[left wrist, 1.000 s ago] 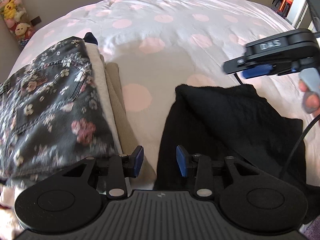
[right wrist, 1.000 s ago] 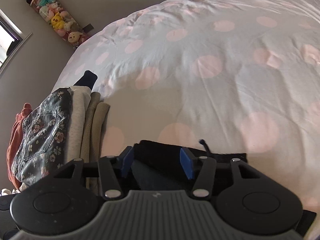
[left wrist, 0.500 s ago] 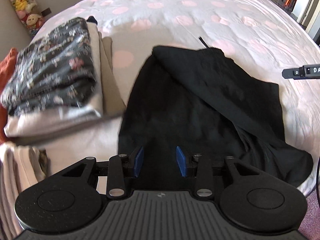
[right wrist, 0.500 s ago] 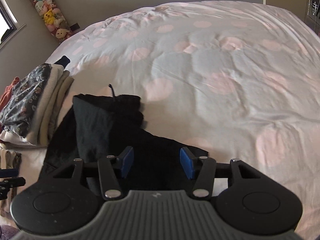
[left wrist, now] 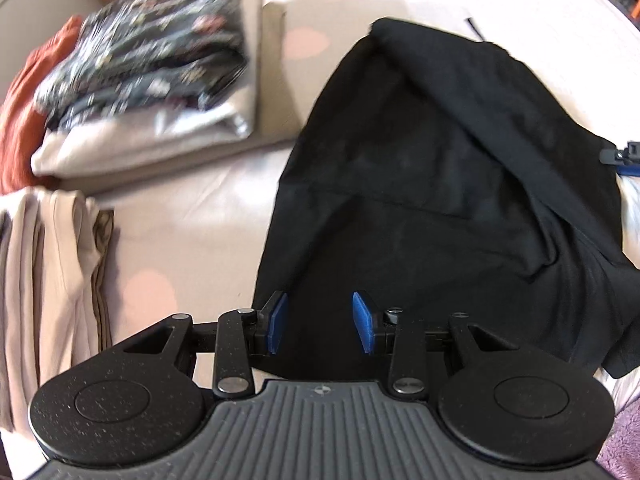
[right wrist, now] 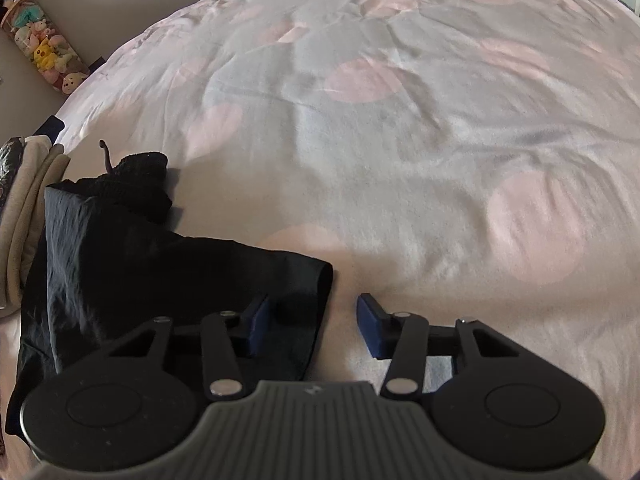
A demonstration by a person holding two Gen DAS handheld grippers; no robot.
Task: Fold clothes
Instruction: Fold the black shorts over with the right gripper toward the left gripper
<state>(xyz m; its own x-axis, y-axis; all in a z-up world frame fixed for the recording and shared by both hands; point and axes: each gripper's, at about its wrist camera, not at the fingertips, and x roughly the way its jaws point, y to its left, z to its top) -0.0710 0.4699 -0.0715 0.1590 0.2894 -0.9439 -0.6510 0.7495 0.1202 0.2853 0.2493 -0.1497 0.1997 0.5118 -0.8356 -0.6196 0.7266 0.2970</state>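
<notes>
On bedspread [right wrist: 400, 128]: black garment [left wrist: 420, 184] spread | left gripper [left wrist: 320, 322] parted, empty | right gripper [right wrist: 312, 320] parted, empty

1. Left wrist view: looks forward and down, close over the crumpled black fabric garment [left wrist: 432, 184], which fills centre and right of frame.
2. Right wrist view: looks forward across the grey bedspread with pink dots [right wrist: 400, 128]; the garment [right wrist: 132, 248] lies lower left.
3. Shared: garment, bedspread [left wrist: 192, 200], folded clothes stack [left wrist: 152, 80] [right wrist: 24, 200].
</notes>
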